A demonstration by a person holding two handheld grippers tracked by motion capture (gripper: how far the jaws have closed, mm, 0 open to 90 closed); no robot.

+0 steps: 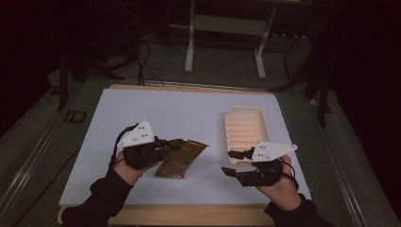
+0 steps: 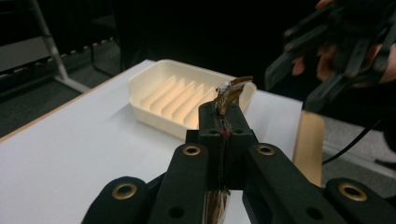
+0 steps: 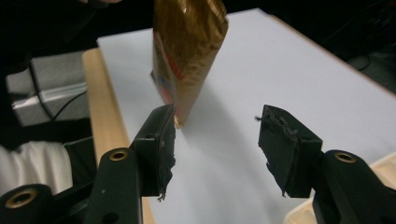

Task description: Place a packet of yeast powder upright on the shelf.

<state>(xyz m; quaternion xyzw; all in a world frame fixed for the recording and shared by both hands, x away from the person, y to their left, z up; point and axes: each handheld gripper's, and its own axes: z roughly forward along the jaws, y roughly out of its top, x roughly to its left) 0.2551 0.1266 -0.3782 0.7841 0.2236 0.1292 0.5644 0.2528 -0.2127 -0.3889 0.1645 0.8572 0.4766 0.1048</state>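
Observation:
A flat gold foil packet (image 1: 181, 157) hangs over the white table top, left of centre. My left gripper (image 1: 176, 144) is shut on its edge; in the left gripper view the packet's crinkled edge (image 2: 229, 92) sticks up between the closed jaws. In the right gripper view the gold packet (image 3: 187, 51) hangs beyond my right gripper (image 3: 215, 135), whose jaws stand wide apart with nothing between them. In the high view my right gripper (image 1: 234, 163) is at the near end of a cream ribbed tray (image 1: 246, 127).
The cream ribbed tray (image 2: 163, 93) lies on the right half of the white board (image 1: 156, 113), which sits on a wooden table (image 1: 189, 215). Beyond the table are a white metal stand (image 1: 227, 38) and dark floor with cables.

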